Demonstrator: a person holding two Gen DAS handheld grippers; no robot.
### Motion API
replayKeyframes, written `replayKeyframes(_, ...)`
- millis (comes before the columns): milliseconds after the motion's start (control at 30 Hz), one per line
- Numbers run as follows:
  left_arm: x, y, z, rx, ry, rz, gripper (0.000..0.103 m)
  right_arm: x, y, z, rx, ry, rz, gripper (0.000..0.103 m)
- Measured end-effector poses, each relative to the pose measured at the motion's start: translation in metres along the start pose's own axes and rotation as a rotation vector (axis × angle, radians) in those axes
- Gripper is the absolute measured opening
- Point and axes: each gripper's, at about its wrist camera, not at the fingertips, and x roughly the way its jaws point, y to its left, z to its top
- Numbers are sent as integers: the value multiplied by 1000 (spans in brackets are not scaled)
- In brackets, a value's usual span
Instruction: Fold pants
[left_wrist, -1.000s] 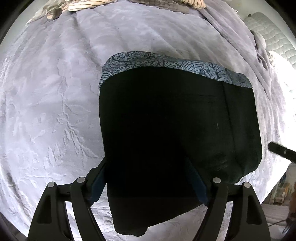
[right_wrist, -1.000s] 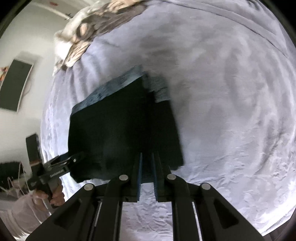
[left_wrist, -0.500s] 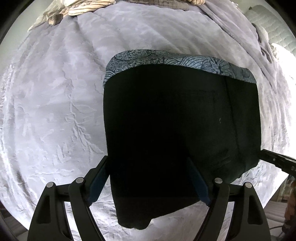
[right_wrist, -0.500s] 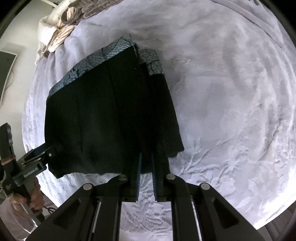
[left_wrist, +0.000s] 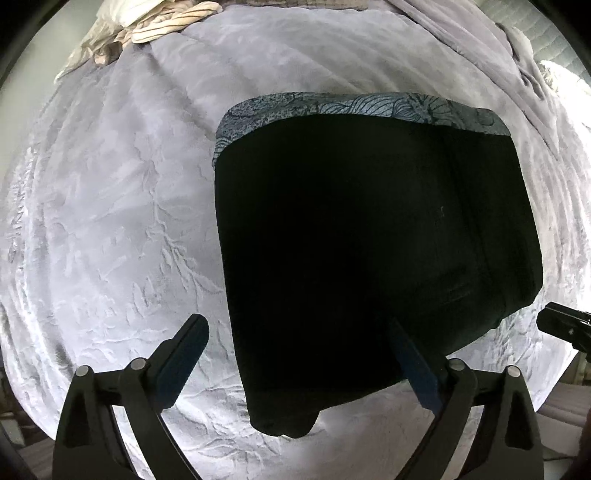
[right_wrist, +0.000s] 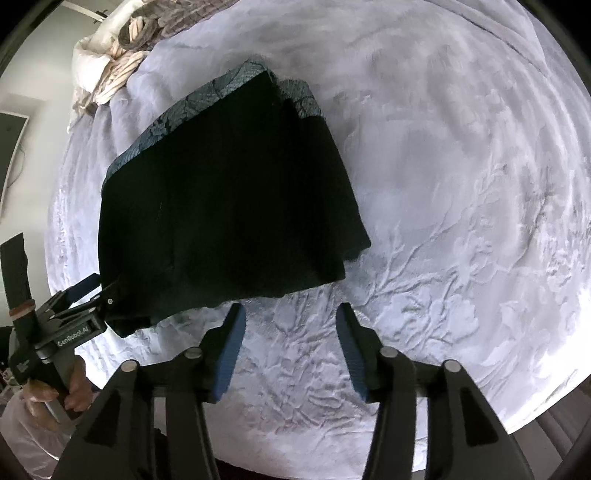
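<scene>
I counted one pair of black pants, folded into a thick rectangle and lying flat on the pale embossed bedspread, with one blue patterned band showing along its far edge. I had two grippers in play. My left gripper sat with its jaws spread wide at the near corner of the fold, its right finger over the dark cloth, gripping nothing. My right gripper hovered just short of the near edge, jaws spread and empty. One heap of striped bedding lay at the far end.
</scene>
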Motion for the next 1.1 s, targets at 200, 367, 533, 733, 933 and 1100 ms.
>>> replayKeyframes(200,1,6,0,-7,11,-5,102,4,4,-1,-1,11,1,62)
replayKeyframes(367,1,12,6,-32,13,-29,102,-3,9,3,-40,-26,3,79)
replayKeyframes(533,-13,40,19,-97,-30,-30,102,-14,7,17,-51,-70,3,80)
replayKeyframes(733,-9,69,58,-205,-67,13,102,-17,5,56,-19,-115,-39,80)
replayKeyframes(933,30,72,75,-203,-6,107,103,6,11,78,-56,-82,-128,80)
replayKeyframes(1100,23,79,72,-203,-4,71,103,17,-4,74,-8,-53,-86,81)
